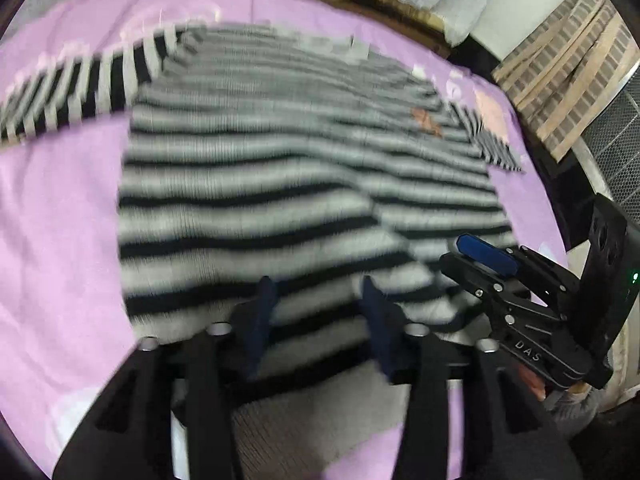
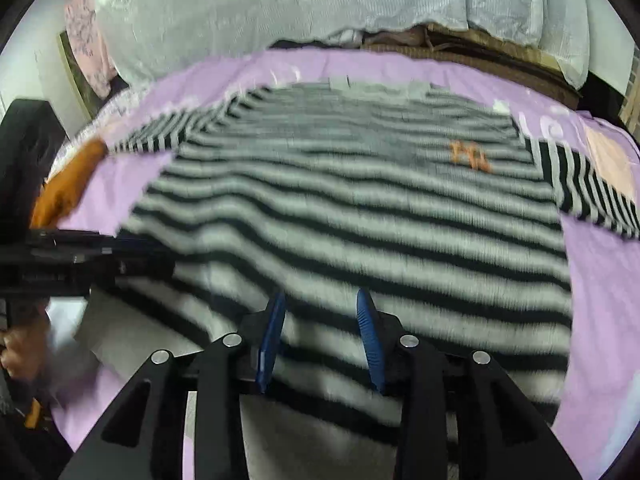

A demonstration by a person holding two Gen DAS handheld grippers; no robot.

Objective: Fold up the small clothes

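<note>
A black-and-grey striped sweater lies spread flat on a purple sheet, sleeves out to both sides, a small orange logo on the chest. It also shows in the right wrist view. My left gripper is open, its blue fingers over the sweater's near hem at the left part. My right gripper is open over the hem further right; it shows in the left wrist view too. The left gripper shows at the left edge of the right wrist view. Neither holds cloth. Both views are blurred.
White bedding and a brown mat lie beyond the sheet's far edge. An orange cloth lies at the left. A slatted wooden rack and a mesh panel stand at the right.
</note>
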